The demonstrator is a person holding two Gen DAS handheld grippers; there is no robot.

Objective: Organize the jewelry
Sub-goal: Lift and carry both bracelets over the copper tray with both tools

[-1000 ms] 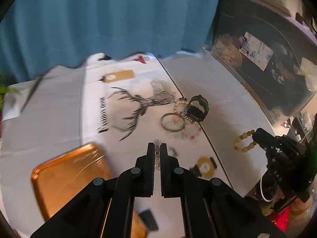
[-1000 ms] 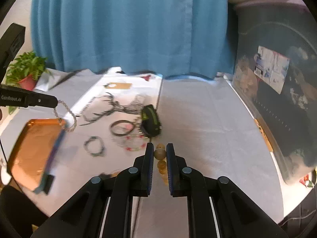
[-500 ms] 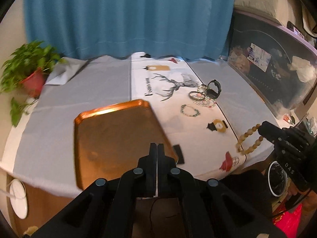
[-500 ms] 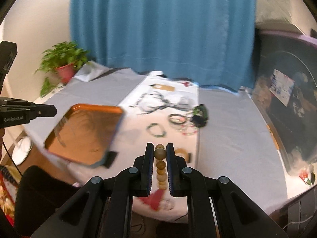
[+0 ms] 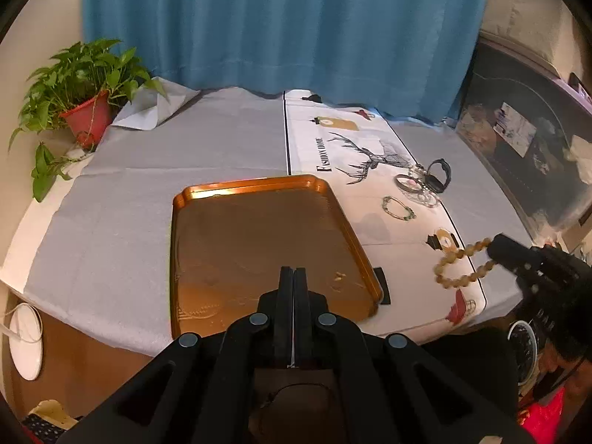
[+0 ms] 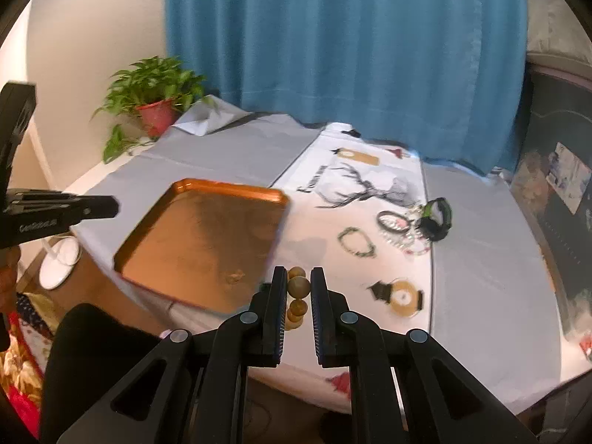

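An orange tray (image 5: pixel 259 229) lies on the table, also in the right wrist view (image 6: pixel 177 229), with a small pale item (image 5: pixel 338 276) near its front right corner. My left gripper (image 5: pixel 294 272) is shut and empty above the tray's near edge. My right gripper (image 6: pixel 299 281) is shut on a wooden bead bracelet (image 6: pixel 298 288), which hangs in the air at the right in the left wrist view (image 5: pixel 462 262). A green bead bracelet (image 6: pixel 357 242), a dark bangle (image 6: pixel 394 221), a clear bead bracelet (image 6: pixel 405 238) and a black-green watch (image 6: pixel 436 218) lie on the white runner.
A potted plant (image 5: pixel 81 100) stands at the table's far left corner. A blue curtain (image 5: pixel 281 26) hangs behind. A dark container (image 5: pixel 525 155) stands along the right side. A white round object (image 5: pixel 24 340) lies on the floor at left.
Both grippers have pulled back and up from the table. The left gripper, which held a chain bracelet a second ago, is now empty over the tray. The right still carries the wooden beads.
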